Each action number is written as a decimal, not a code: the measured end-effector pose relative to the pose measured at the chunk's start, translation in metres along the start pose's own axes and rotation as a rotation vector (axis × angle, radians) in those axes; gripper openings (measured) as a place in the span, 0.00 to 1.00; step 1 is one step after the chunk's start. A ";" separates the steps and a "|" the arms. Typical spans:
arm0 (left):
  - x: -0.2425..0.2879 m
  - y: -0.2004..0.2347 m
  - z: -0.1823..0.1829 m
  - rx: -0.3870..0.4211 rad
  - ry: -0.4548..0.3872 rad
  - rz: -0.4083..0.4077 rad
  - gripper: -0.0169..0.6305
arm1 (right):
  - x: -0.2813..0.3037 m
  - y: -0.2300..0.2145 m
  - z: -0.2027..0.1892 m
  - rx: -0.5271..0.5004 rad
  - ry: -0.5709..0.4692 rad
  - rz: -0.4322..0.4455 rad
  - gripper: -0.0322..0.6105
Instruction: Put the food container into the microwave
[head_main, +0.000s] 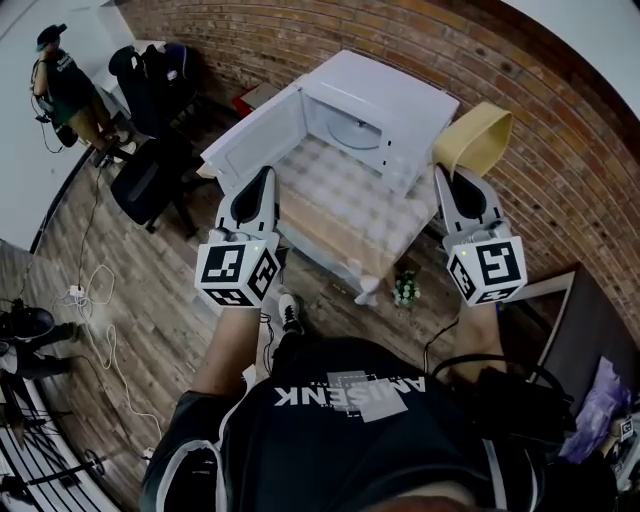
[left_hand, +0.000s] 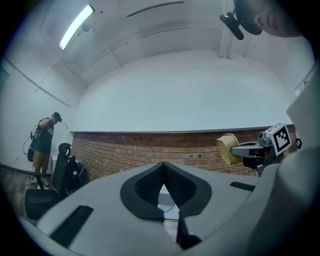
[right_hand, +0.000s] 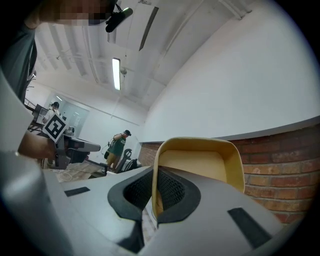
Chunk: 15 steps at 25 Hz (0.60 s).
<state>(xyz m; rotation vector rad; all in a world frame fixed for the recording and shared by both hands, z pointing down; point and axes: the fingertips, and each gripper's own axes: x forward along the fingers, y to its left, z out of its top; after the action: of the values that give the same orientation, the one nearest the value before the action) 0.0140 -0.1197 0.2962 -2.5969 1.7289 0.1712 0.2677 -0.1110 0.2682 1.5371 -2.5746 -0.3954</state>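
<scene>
Container rim in right gripper, beside open microwave mouth

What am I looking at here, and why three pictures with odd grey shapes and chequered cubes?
No robot: a person holds a two-jaw claw tool in each hand. The head view looks down from a camera on the person's head; the other two cameras ride on the claws, looking along their jaws. The marker cubes belong to the tools. The left claw is shut and empty. The right claw pinches the wall of a yellow plastic food container. Ahead stands a white microwave, door open, on a table under a pale checked cloth.
</scene>
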 end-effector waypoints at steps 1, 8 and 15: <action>0.005 0.006 -0.001 0.004 -0.001 -0.013 0.05 | 0.007 0.001 0.002 -0.004 0.002 -0.012 0.12; 0.050 0.060 0.003 0.050 -0.024 -0.092 0.05 | 0.064 0.009 0.011 -0.022 0.020 -0.095 0.12; 0.096 0.116 0.001 0.009 -0.014 -0.146 0.05 | 0.115 0.007 0.012 -0.028 0.047 -0.169 0.12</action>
<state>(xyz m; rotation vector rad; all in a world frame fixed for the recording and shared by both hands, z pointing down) -0.0565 -0.2534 0.2911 -2.6956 1.5240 0.1776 0.2039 -0.2074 0.2550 1.7384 -2.4023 -0.4055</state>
